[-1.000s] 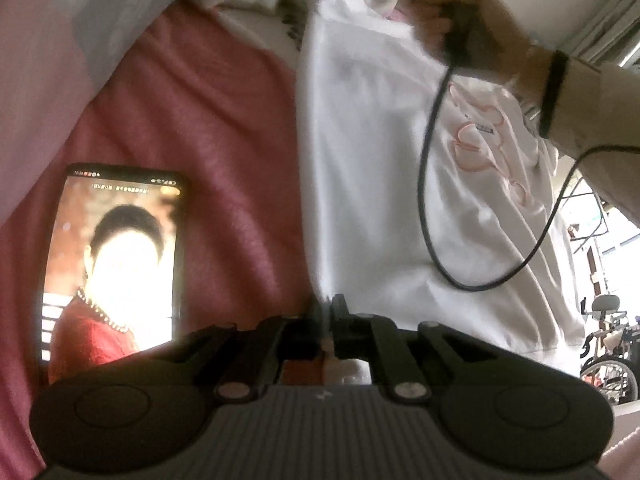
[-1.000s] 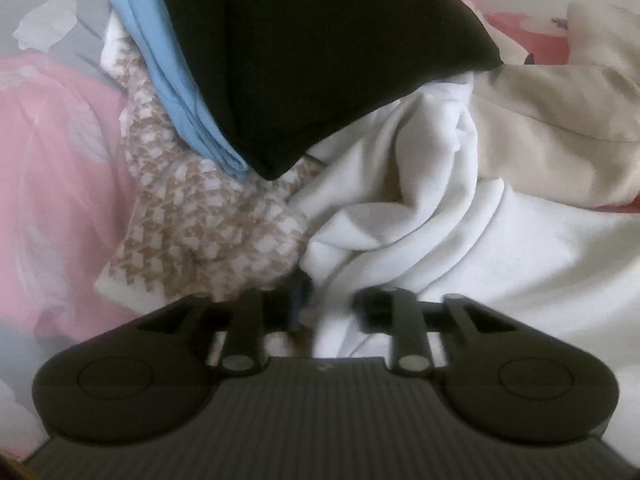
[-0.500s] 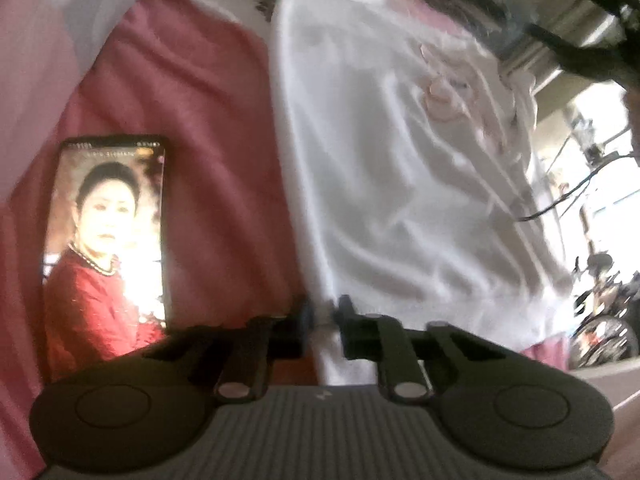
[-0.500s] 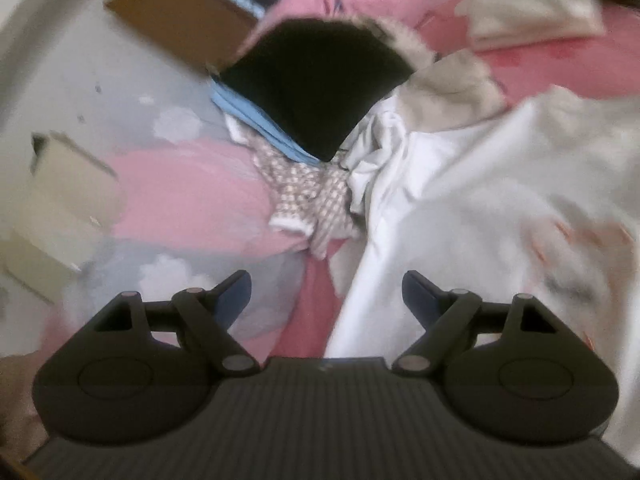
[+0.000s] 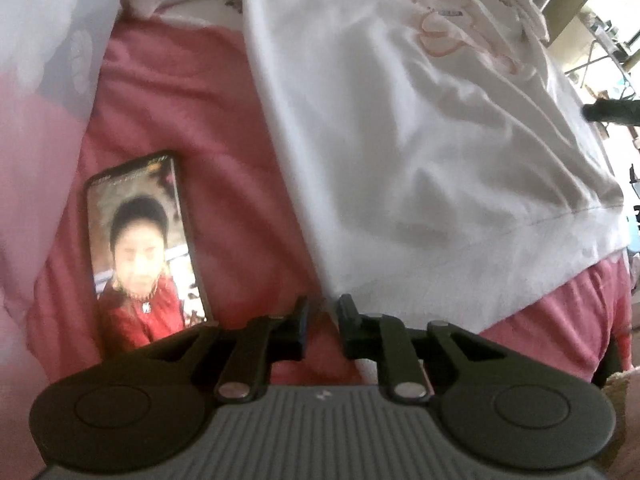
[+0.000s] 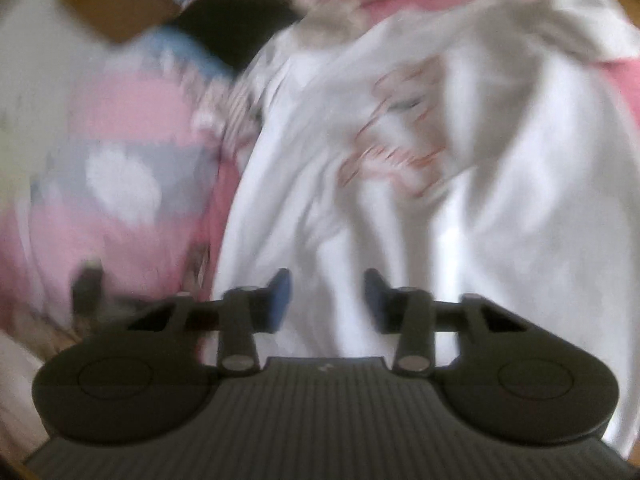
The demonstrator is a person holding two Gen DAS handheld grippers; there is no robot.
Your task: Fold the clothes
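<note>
One white shirt (image 5: 420, 152) with a pink print lies spread flat on the red bed cover (image 5: 208, 128) — that is the thing I am folding. My left gripper (image 5: 323, 312) is at the shirt's bottom corner; its jaws have opened a little, and I cannot tell if they pinch cloth. My right gripper (image 6: 326, 292) is over the shirt, jaws closing in, nothing between them. A lit phone (image 5: 142, 252) lies beside the shirt.

1 white garment (image 5: 420, 152), 1 phone (image 5: 144, 248), 1 red bedspread (image 5: 192, 112), 1 black garment (image 6: 236, 20), 2 grippers (image 5: 322, 312)
</note>
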